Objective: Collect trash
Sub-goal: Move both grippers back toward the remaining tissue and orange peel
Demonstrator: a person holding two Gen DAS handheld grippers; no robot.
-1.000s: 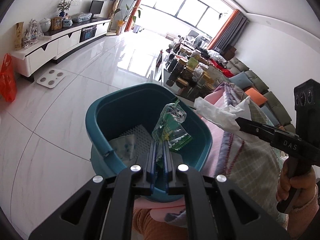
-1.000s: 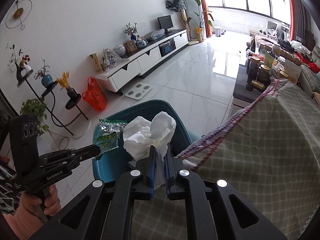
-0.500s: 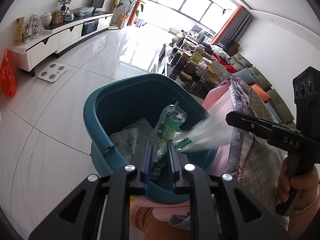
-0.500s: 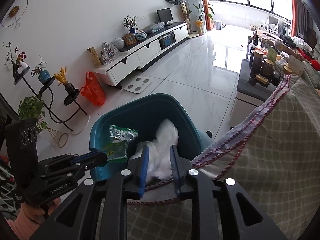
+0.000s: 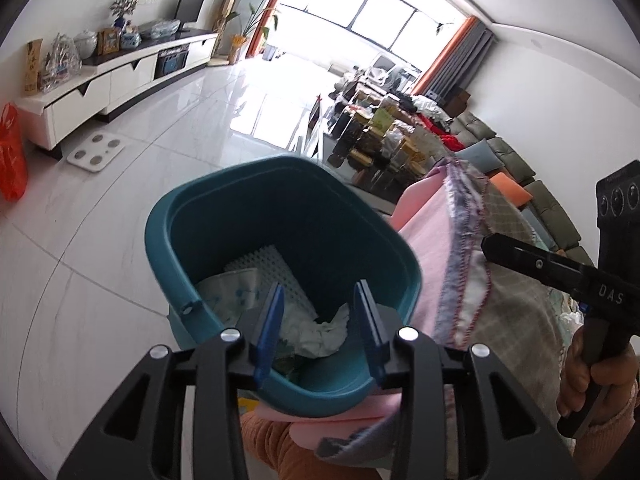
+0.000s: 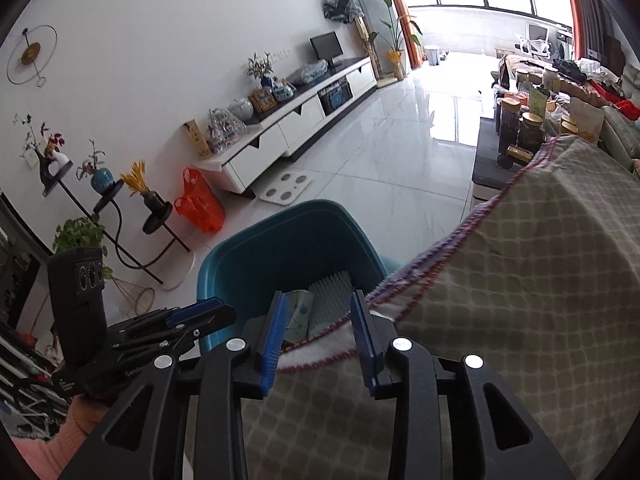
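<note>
Far left on floor: orange plastic bag (image 5: pixel 12 152), white scale (image 5: pixel 95 151). Centre: teal bin (image 5: pixel 256 216) holding crumpled tissue (image 5: pixel 320 332). Left gripper (image 5: pixel 318 328) above bin, jaws opening, empty. Right: checkered blanket (image 6: pixel 520 280) overlapping bin rim; right gripper (image 6: pixel 318 338) opening, empty.

My right tongs (image 6: pixel 318 332) are opening with nothing between the blue pads, poised over the edge of a checked cloth (image 6: pixel 520 280) with red stitching. Just past them I see the teal bin (image 6: pixel 248 264), holding a white ridged insert (image 6: pixel 332 292) and a crumpled wrapper (image 6: pixel 298 314). My left tongs (image 6: pixel 208 312) reach in from the left, beside the bin's rim.
</note>
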